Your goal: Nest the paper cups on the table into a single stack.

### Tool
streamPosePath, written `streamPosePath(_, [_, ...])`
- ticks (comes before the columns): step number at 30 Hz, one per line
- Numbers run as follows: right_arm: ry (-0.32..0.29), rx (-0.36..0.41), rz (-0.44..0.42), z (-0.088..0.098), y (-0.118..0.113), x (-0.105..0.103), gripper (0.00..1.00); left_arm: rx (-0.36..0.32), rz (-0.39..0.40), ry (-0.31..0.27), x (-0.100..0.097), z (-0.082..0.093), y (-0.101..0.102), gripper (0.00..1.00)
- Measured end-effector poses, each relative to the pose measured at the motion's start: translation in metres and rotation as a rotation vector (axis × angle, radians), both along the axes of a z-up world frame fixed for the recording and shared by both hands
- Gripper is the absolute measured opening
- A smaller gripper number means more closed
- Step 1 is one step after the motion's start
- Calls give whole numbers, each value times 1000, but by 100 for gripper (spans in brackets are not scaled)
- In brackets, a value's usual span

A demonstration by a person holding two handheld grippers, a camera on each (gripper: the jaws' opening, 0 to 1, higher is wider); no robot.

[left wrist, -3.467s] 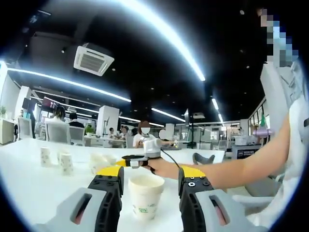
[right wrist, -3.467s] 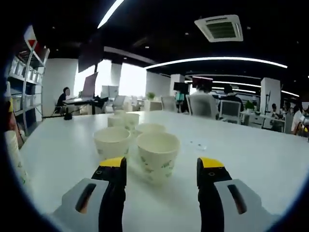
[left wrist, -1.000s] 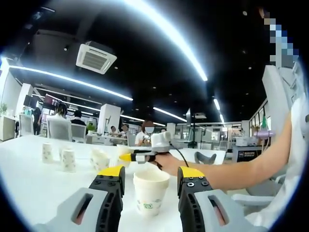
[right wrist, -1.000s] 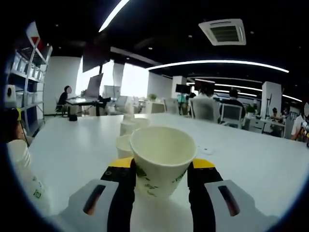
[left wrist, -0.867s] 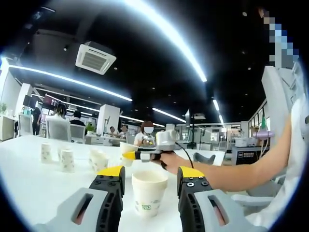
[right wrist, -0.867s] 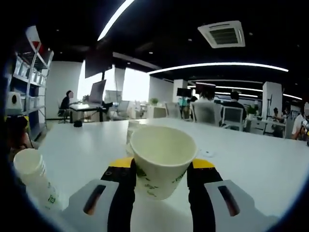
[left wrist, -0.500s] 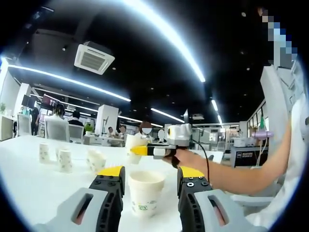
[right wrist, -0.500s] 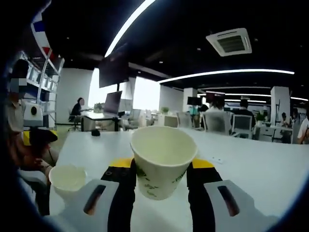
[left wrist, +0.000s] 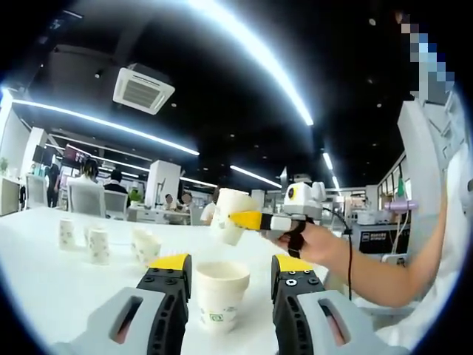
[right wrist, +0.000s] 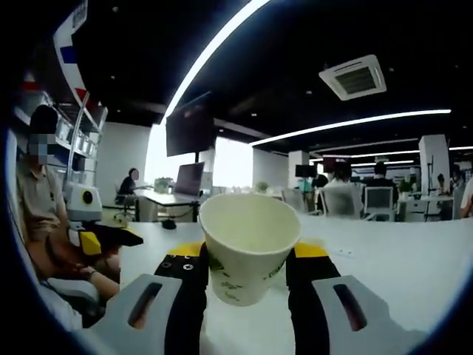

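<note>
Two cups matter here: one stands upright on the white table between the jaws of the left gripper, which sit a little wider than it with small gaps on both sides, while the right gripper has its jaws clamped on a second cup, mouth up, carried in the air. From the left gripper view that raised cup hangs above and slightly beyond the standing one, so the next move looks like a short pull nearer and a straight drop along the cups' upright axis. Both are plain white paper with a small green print low on the wall, and several more cups wait far left on the table.
</note>
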State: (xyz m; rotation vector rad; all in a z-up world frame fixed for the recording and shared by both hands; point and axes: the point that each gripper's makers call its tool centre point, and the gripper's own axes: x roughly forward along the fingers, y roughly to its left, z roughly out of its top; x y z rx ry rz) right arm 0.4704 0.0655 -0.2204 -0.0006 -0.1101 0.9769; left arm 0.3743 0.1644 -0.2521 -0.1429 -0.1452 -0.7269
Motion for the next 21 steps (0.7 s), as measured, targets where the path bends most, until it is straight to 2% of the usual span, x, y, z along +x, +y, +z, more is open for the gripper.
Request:
streamPosePath(9, [-4,64,23,10,3,-31,44,3,-1,-4,-1,1,0,46])
streamPosePath(21, [-33,65,71,18,26,-60,44,10,2,-13,-3,3,0,44])
